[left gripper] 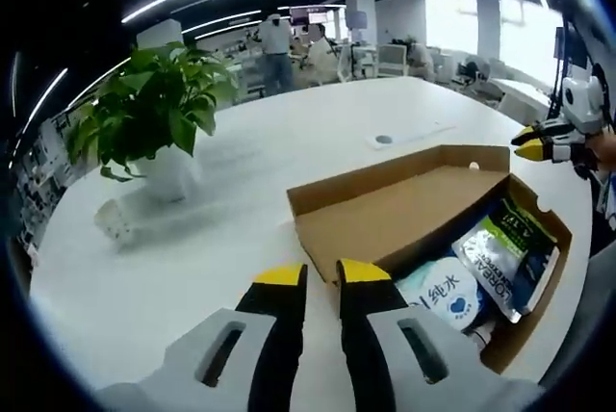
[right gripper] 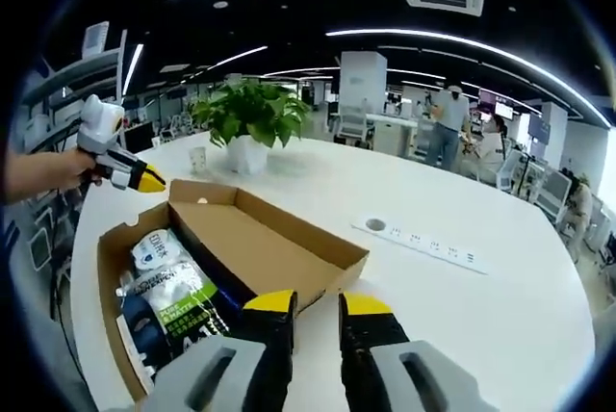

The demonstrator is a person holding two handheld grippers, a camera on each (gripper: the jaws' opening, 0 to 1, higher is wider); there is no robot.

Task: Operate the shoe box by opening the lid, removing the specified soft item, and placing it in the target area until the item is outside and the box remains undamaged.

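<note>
White table [left gripper: 318, 142]; open box [left gripper: 404, 215] w/ packets [left gripper: 500, 248]

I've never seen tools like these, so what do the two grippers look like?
Each gripper has two black jaws with yellow tips on light grey bodies with slotted openings: the left gripper, the right gripper. From the other view, each has a white body and yellow-black tips, gripped by a bare hand.
</note>
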